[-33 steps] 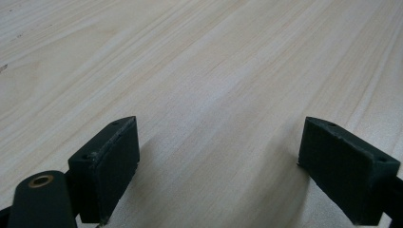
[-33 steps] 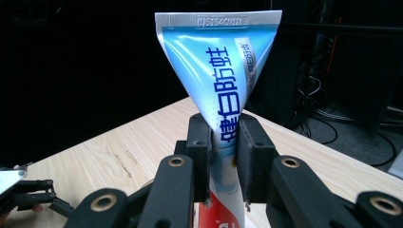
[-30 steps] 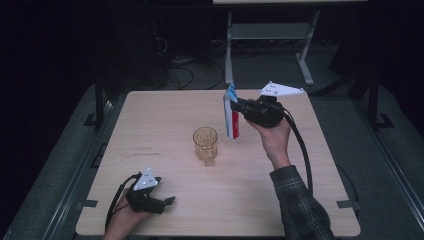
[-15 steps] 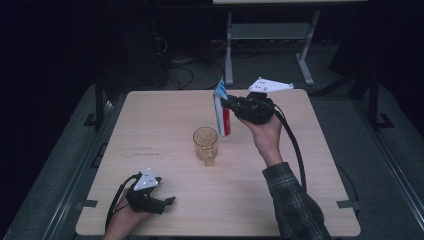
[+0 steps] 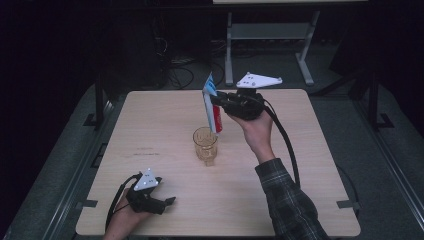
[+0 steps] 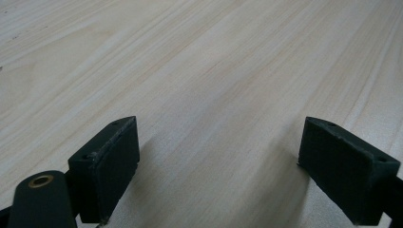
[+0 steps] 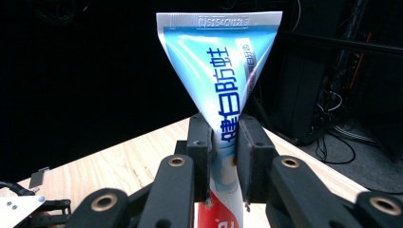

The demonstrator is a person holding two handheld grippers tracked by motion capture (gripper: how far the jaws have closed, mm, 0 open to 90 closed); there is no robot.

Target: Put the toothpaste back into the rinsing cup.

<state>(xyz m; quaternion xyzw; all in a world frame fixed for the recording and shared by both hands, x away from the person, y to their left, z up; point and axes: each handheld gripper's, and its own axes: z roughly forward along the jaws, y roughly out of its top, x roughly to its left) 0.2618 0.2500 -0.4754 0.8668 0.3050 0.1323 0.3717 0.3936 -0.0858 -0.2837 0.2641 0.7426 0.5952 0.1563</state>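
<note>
High view, right gripper (image 5: 216, 101) near frame middle squeezing a toothpaste tube (image 5: 211, 104) held up just above a glass cup (image 5: 205, 145), left gripper (image 5: 167, 202) at lower left resting on the wooden table (image 5: 310, 165), left gripper view, jaws wide apart over bare wood, right gripper view, jaws pinching the tube (image 7: 223, 90) at center, flat sealed end up.

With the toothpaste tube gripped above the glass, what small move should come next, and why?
Probably ease the right gripper slightly left and down. It is shut on the toothpaste tube, held upright with its lower end just above and right of the glass rim, so that would guide it into the mouth.
</note>
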